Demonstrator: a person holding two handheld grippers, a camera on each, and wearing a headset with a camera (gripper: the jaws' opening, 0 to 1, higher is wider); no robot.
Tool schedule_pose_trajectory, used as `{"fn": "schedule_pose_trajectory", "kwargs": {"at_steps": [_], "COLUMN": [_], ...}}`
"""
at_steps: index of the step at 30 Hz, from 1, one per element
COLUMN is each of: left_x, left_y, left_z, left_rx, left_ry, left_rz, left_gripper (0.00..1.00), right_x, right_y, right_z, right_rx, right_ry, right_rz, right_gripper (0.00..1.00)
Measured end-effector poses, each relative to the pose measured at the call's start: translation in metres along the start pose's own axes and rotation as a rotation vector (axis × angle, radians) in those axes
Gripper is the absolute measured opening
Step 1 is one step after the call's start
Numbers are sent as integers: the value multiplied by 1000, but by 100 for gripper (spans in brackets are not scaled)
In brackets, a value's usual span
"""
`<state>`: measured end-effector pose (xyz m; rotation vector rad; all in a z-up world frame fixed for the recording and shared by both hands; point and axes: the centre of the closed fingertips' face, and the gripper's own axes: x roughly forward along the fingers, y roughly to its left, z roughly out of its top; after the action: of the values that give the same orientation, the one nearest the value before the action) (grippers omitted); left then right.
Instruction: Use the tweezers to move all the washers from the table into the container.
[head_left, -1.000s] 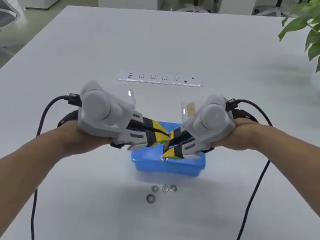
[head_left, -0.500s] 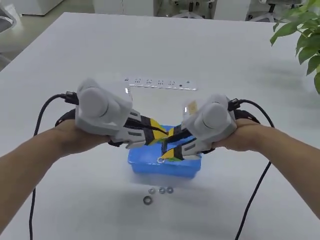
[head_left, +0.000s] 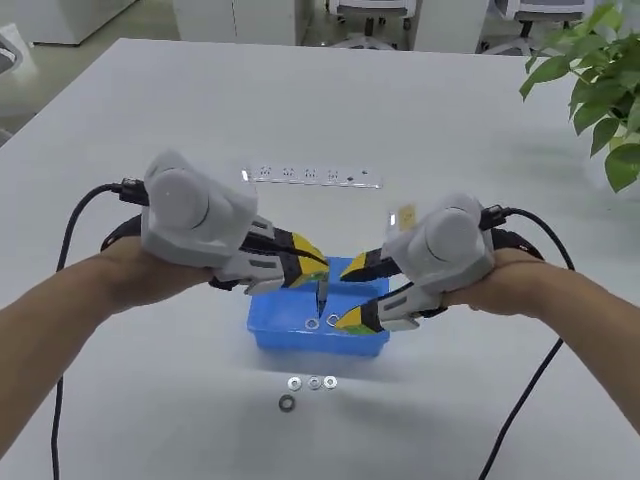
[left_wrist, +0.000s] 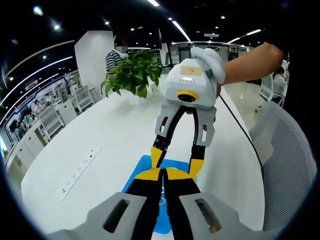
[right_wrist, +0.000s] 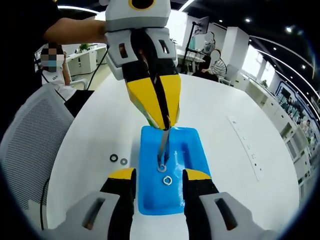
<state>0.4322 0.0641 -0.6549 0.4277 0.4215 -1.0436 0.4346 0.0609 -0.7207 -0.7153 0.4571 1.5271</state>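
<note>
Two washers in, four left to go

The left gripper is clamped on the tweezers, whose tips reach down into the blue container at one washer. Whether that washer is pinched or already let go, I cannot tell. A second washer lies loose on the container floor just beside it. The right gripper hangs over the container with its jaws spread wide and nothing between them. Four washers lie on the table just in front of the container, three in a row and one nearer the person, so I judge the job about a third done. No brand or writing is readable: the power strip beyond the container looks plain, and a pale label on the right gripper is too blurred to read.
</note>
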Motion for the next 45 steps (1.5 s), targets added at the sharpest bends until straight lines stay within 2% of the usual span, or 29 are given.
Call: {"fn": "schedule_pose_trajectory", "kwargs": {"at_steps": [9, 22, 31, 36, 45], "left_x": [-9, -22, -26, -26, -27], "left_y": [-6, -16, -25, -29, -37], "left_z": [12, 19, 19, 20, 23], "left_rx": [12, 5, 2, -2, -4], "left_ry": [-6, -14, -20, -27, -45], "left_rz": [4, 7, 5, -1, -10], "left_gripper": [5, 5, 5, 5, 5], "right_x": [-18, -36, -40, -40, -38], "right_y": [6, 16, 25, 29, 40], "right_z": [-2, -9, -14, -18, -21], "right_rx": [90, 116, 140, 158, 169], "right_ry": [-39, -48, -50, -48, -58], "right_rz": [-42, -93, -105, -116, -106], "right_gripper": [51, 71, 83, 94, 100]}}
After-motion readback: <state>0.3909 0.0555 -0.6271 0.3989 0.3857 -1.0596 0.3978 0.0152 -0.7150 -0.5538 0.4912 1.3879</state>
